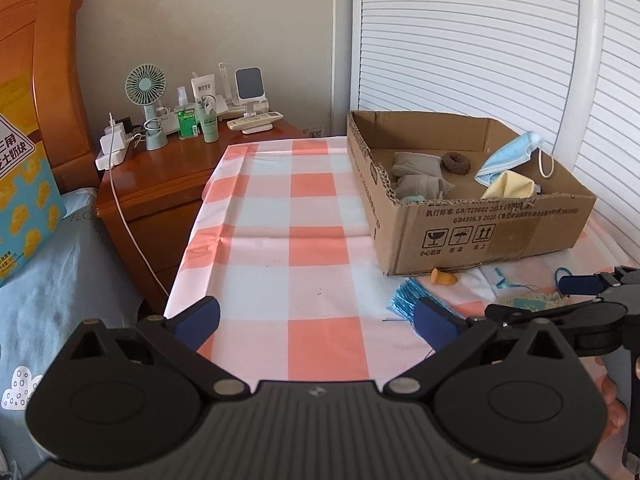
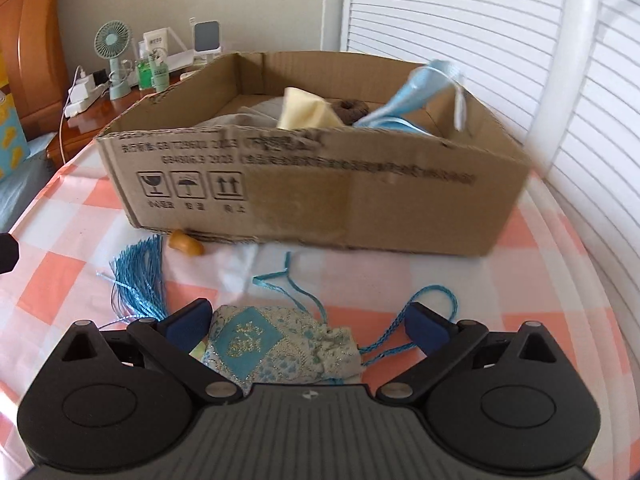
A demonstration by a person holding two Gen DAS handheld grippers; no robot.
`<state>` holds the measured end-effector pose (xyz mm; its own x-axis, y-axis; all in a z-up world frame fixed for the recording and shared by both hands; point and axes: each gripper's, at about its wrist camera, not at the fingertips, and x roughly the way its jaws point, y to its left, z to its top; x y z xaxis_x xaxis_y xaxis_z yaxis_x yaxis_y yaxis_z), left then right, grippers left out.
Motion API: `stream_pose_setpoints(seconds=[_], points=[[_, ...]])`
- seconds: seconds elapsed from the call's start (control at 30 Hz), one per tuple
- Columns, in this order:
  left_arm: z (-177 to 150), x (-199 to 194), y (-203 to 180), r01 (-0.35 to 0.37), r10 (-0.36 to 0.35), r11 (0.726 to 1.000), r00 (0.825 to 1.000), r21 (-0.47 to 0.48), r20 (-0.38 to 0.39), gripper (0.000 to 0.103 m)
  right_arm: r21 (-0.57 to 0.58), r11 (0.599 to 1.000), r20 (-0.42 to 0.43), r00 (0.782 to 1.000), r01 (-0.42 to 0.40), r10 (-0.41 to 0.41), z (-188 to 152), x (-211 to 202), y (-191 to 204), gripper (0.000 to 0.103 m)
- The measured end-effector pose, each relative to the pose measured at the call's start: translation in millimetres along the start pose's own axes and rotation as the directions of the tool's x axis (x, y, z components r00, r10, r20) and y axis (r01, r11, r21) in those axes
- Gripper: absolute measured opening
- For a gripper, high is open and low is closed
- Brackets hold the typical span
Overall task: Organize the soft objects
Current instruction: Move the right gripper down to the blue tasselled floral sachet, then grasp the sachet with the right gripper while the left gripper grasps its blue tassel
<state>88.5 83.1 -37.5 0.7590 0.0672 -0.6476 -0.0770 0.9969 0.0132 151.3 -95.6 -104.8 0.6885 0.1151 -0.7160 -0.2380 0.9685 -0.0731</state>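
The small blue-and-gold brocade fabric pouch point(image 2: 276, 350) lies on the checked surface point(image 2: 500, 276) between the right gripper point(image 2: 308, 320) fingers, spread wide. Soft and light; pinch its padded middle, not the cord. Left gripper point(image 1: 316, 320) is spread, empty.

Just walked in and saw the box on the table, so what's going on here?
A person with a gripper in each hand is tidying soft things into an open cardboard box on the pink checked tablecloth. The right gripper is open around a blue-green embroidered pouch with a tassel lying in front of the box. The left gripper is open and holds nothing. A blue face mask already sits in the box.
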Motion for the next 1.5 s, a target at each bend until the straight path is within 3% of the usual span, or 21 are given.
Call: stream_pose_setpoints(seconds=[0.47,0.57,0.67,0.83,1.1,1.5], points=[[1.5,0.1,-30.2,0.047,-0.046,0.997,0.999,0.060,-0.010,0.102,-0.006,1.000,-0.013,1.000,0.003,-0.003,-29.3,-40.8,-43.2,0.103],[1.4,-0.2,-35.4,0.055,-0.054,0.996,0.998,0.074,-0.013,0.102,-0.006,0.997,0.014,0.997,-0.074,0.074,-33.4,-56.8,-52.7,0.103],[1.5,0.5,-40.1,0.061,-0.060,0.994,0.998,0.087,-0.014,0.102,-0.076,0.990,-0.005,0.993,-0.121,0.121,-41.7,-66.9,-53.1,0.103],[0.3,2.2,-45.5,0.076,-0.074,0.993,0.997,0.096,-0.023,0.102,-0.201,0.978,-0.033,0.998,-0.061,0.055,-53.9,-64.6,-46.4,0.103],[-1.8,9.8,-53.7,0.095,-0.090,0.989,0.995,0.118,-0.046,0.102,-0.083,0.995,0.007,0.999,-0.053,0.054,-38.0,-36.9,-54.7,0.103],[3.5,56.8,-77.4,0.092,-0.081,0.982,0.994,0.163,-0.071,0.102,-0.054,0.998,0.067,0.997,-0.023,0.026,-45.0,-37.7,-55.3,0.103]])
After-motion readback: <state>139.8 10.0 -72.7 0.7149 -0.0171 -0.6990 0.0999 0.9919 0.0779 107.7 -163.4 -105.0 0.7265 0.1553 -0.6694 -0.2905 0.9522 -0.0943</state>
